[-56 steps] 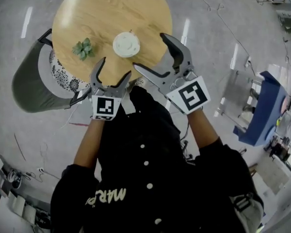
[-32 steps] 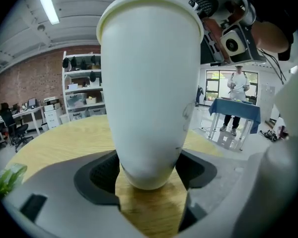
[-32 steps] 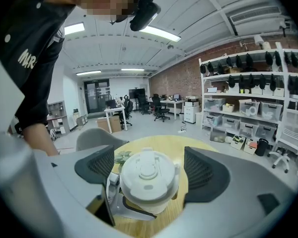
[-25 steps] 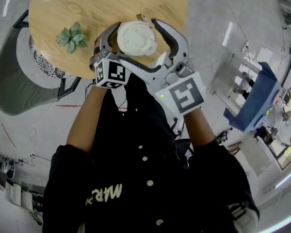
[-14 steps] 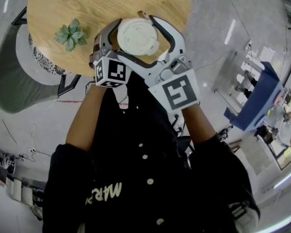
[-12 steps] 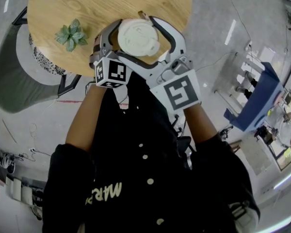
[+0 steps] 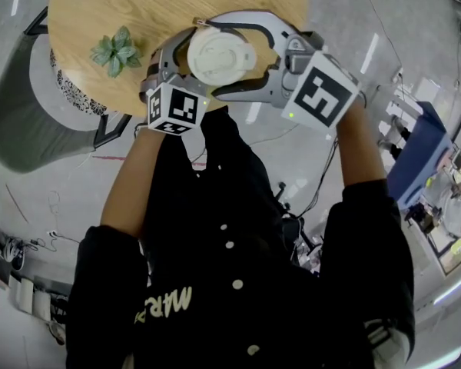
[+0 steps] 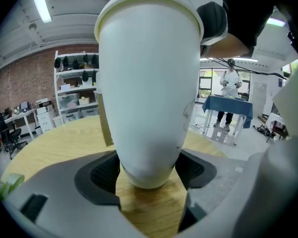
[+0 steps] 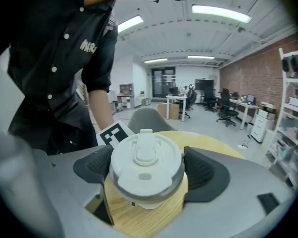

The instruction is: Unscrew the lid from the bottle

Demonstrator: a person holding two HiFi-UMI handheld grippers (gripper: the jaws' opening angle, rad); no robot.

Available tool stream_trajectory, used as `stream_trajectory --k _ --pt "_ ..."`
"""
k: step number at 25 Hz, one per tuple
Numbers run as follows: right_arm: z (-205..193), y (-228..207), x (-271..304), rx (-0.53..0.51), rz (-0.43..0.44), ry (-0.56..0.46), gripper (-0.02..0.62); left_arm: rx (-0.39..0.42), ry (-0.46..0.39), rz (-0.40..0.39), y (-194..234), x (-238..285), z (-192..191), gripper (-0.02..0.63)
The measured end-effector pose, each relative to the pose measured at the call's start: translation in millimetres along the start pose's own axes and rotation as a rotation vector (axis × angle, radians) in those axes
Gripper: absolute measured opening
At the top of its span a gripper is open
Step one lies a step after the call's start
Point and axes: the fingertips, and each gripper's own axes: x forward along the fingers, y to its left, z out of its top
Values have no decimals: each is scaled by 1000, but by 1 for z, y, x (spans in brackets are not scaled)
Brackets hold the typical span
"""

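Over round wooden tabletop [image 7: 161, 6], pinching bottle [image 8: 149, 93] at its tapered base with left tongs [image 8: 149, 172], clamping lid [image 9: 146, 165] with right tongs [image 9: 150, 171]; risking letting that smooth body spin along or slip free while twisting.

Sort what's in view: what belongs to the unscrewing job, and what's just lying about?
Job: bottle; lid; left tool, clamped on the bottle; right tool, clamped on the lid.
Lying about: plant; chair.
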Motion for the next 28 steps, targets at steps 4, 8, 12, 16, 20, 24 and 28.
stream_trajectory --k 4,8,12,16,20,24,28 --pt "0 3 -1 -21 82 6 454 16 10 -28 0 -1 2 344" --pt "-2 2 -3 26 16 20 459 20 9 -33 -1 -2 3 344" --pt "-3 2 -21 191 -196 13 479 15 6 -31 -2 -2 4 345" --pt "-12 0 -33 398 -581 30 480 15 1 -30 -3 -3 5 345" --pt "-21 -5 -26 485 -806 18 480 18 -6 -27 -2 -3 8 345" --pt "-20 -11 -21 443 -884 -27 445 15 -2 -26 -2 -2 6 345" --pt "-13 -11 -21 389 -771 -90 442 21 3 -28 -2 -2 6 345"
